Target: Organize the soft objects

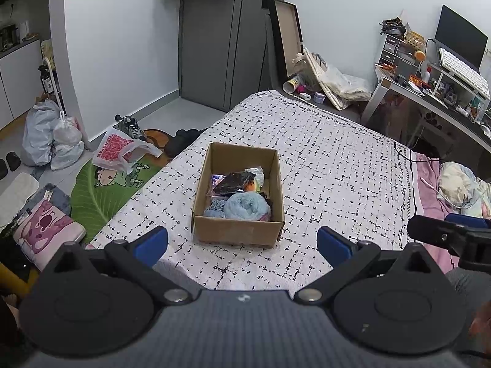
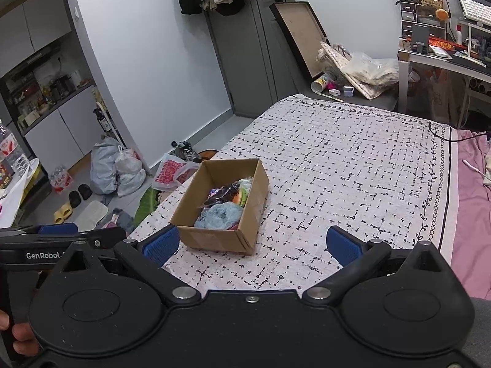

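Note:
An open cardboard box [image 1: 237,233] [image 2: 214,239] sits on the patterned bedspread [image 1: 337,168] [image 2: 353,168]. Inside lie soft items: a fluffy light-blue bundle [image 1: 245,205] [image 2: 221,213], a dark item in a clear bag [image 1: 233,181] [image 2: 222,194] and something orange [image 1: 253,186]. My left gripper [image 1: 242,243] is open, empty, held just short of the box's near wall. My right gripper [image 2: 250,242] is also open and empty, with the box just ahead of its left finger. Each gripper shows at the edge of the other's view.
Bags [image 1: 52,135], a pink printed carrier bag [image 1: 119,150], shoes and a green mat [image 1: 101,190] clutter the floor to the left. A desk [image 1: 429,98] with monitor and keyboard stands at the right. A pink sheet and crumpled bedding [image 1: 457,184] lie beside the bedspread.

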Action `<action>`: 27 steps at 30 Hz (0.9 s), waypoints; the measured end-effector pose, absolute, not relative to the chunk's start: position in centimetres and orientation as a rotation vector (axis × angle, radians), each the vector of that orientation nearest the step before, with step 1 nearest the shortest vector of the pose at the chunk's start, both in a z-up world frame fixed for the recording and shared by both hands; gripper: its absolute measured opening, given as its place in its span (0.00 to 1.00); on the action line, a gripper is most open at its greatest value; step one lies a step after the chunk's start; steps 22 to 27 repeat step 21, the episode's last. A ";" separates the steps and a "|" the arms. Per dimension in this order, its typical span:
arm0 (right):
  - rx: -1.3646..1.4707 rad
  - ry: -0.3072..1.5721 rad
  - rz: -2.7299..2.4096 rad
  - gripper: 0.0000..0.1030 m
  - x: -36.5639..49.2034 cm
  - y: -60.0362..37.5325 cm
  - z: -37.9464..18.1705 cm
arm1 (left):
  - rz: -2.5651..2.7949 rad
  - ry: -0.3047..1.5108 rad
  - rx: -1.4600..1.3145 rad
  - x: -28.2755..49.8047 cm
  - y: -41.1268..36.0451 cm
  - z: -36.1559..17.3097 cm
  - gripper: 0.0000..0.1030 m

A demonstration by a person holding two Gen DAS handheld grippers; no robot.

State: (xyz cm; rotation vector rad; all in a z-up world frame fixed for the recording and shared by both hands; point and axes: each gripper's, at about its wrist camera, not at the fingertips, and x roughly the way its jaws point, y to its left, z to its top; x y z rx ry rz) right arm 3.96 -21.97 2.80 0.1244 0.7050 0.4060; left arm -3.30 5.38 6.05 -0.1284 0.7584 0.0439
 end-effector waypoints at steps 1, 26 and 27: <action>0.126 0.705 0.407 1.00 4.0 -22.0 2.8 | 0.045 0.758 -0.127 -3.3 5.4 6.1 0.99; 0.103 0.743 0.405 1.00 4.6 -20.9 1.8 | 0.047 0.756 -0.130 -2.7 6.0 5.3 0.99; 0.103 0.743 0.405 1.00 4.6 -20.9 1.8 | 0.047 0.756 -0.130 -2.7 6.0 5.3 0.99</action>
